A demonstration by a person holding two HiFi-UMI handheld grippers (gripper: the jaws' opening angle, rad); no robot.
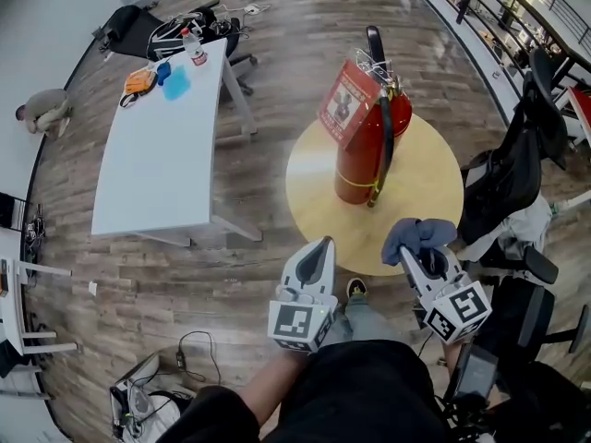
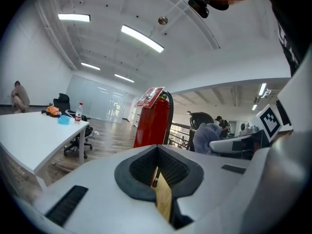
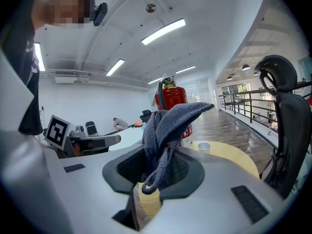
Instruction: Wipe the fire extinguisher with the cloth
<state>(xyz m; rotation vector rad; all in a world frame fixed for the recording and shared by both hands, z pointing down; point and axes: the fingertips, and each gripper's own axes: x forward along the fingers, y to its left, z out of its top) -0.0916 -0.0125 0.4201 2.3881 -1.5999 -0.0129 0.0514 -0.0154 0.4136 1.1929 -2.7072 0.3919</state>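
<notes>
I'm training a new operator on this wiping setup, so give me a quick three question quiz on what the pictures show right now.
1. True or false: the left gripper holds the cloth.
2. The fire extinguisher stands on: A) the white table, B) the round yellow table, C) the floor.
3. Short answer: is the cloth touching the fire extinguisher?

Key
1. False: the right gripper is shut on it.
2. B.
3. No, they are apart.
</notes>
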